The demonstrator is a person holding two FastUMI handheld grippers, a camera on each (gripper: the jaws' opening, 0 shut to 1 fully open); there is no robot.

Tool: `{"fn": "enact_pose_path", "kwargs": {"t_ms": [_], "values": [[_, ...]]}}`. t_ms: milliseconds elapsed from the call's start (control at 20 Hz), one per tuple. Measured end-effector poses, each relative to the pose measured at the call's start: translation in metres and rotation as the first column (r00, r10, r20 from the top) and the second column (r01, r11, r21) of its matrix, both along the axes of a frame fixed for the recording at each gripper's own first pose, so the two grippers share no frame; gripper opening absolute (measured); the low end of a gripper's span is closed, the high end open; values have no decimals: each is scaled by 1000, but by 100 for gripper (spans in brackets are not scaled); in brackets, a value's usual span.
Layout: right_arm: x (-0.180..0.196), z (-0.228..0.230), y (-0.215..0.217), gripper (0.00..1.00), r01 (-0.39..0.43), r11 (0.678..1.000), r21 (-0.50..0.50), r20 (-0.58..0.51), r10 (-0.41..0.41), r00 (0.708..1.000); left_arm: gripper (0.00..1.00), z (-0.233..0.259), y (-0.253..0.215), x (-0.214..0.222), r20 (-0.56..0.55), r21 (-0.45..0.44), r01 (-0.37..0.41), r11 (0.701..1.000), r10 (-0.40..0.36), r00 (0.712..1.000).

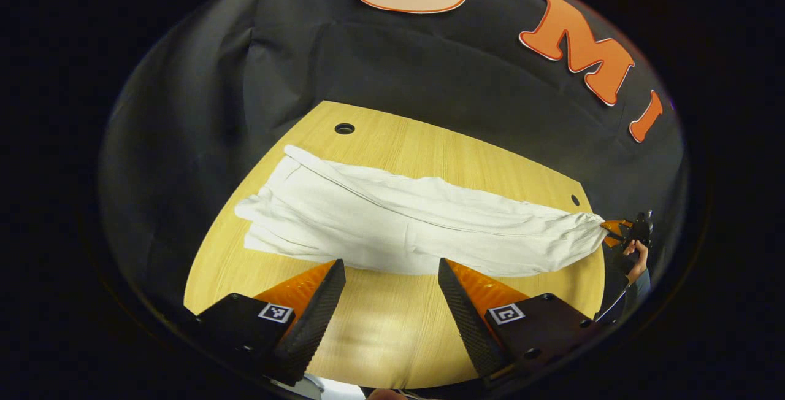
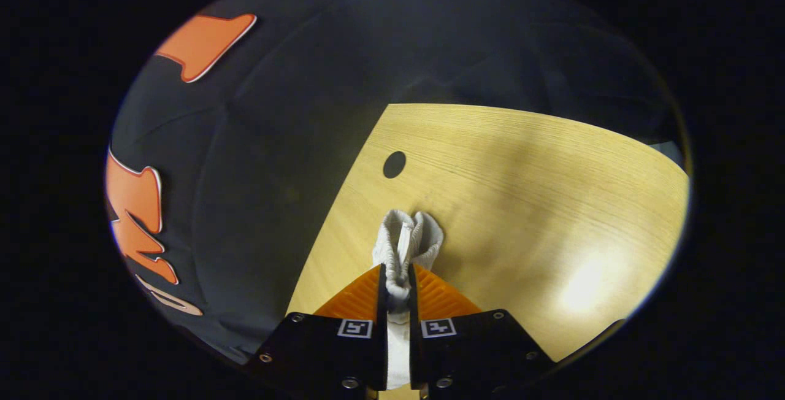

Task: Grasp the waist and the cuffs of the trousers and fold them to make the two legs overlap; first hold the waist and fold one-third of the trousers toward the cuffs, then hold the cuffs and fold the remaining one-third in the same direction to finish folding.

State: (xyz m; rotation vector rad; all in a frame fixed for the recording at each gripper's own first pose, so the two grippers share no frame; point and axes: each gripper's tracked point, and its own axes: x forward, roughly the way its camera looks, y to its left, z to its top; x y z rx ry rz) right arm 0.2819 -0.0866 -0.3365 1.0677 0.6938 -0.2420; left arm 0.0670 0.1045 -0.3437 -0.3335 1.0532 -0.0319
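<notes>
Black cloth walls close in a pale wooden counter (image 1: 392, 332) with small round holes near its far edge. White trousers (image 1: 405, 228) lie stretched lengthwise across it, flat and apparently already doubled so one leg rests on the other, though the layers are hard to separate by eye. In the left gripper view, the left hand-held gripper (image 1: 391, 292) hovers above the near edge of the cloth with its fingers spread wide and nothing between them; it looks poised over the middle of the garment, not yet committed to either end. At the far right of that view the right hand-held gripper (image 1: 616, 231), held by a person's hand (image 1: 635, 259), pinches the gathered end of the trousers just at the counter's edge. The right gripper view confirms it: the right hand-held gripper's fingers (image 2: 368, 292) are pressed together on a bunched, elasticated hem, probably the waist (image 2: 408, 243), with fabric squeezed up between them. Holding that end taut likely keeps the trousers straight and smooth so the first third can be carried over toward the cuffs (image 1: 264, 216). The left one probably needs its own hold on the waist before the fold goes evenly.
</notes>
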Motion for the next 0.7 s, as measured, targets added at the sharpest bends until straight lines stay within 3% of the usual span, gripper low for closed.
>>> {"fn": "enact_pose_path", "kwargs": {"t_ms": [400, 700], "values": [[6, 5, -1, 14, -16, 999, 37, 114, 12, 993, 100, -19, 30, 9, -1, -30, -6, 1000, 6, 1000], [7, 6, -2, 14, -75, 997, 26, 203, 68, 977, 100, -46, 63, 6, -40, -68, -55, 996, 52, 998]]}}
